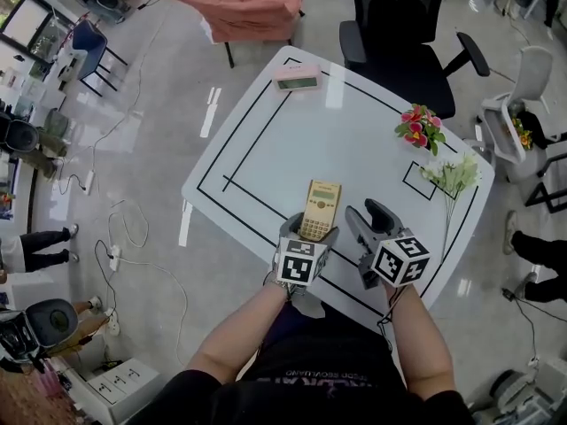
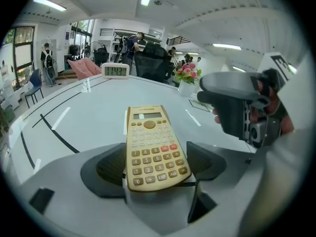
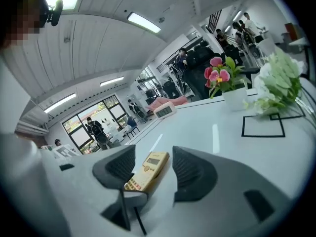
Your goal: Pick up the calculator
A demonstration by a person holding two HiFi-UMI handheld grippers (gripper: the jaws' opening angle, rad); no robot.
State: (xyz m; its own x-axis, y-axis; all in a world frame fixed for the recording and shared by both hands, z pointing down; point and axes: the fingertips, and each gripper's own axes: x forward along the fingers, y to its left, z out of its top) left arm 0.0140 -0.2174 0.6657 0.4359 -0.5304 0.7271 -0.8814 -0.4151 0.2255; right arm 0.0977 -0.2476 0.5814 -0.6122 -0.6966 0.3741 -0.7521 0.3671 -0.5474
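Observation:
The beige calculator [image 1: 320, 209] [image 2: 152, 144] lies lengthwise between the jaws of my left gripper [image 1: 312, 228] [image 2: 157, 164], which is shut on its near end. Its screen end points away from me over the white table [image 1: 292, 149]. In the right gripper view the calculator [image 3: 148, 171] looks tilted, with its far end slightly raised. My right gripper [image 1: 365, 212] [image 3: 150, 169] hangs just right of the left one, open with nothing between its jaws. It is apart from the calculator.
A digital clock [image 1: 295, 77] [image 2: 114, 71] stands at the table's far corner. Pink flowers [image 1: 419, 127] [image 3: 220, 77] and white flowers [image 1: 454, 177] [image 3: 279, 83] sit at the right edge. A black office chair [image 1: 399, 25] stands beyond the table, where black tape lines [image 1: 232, 162] cross the top.

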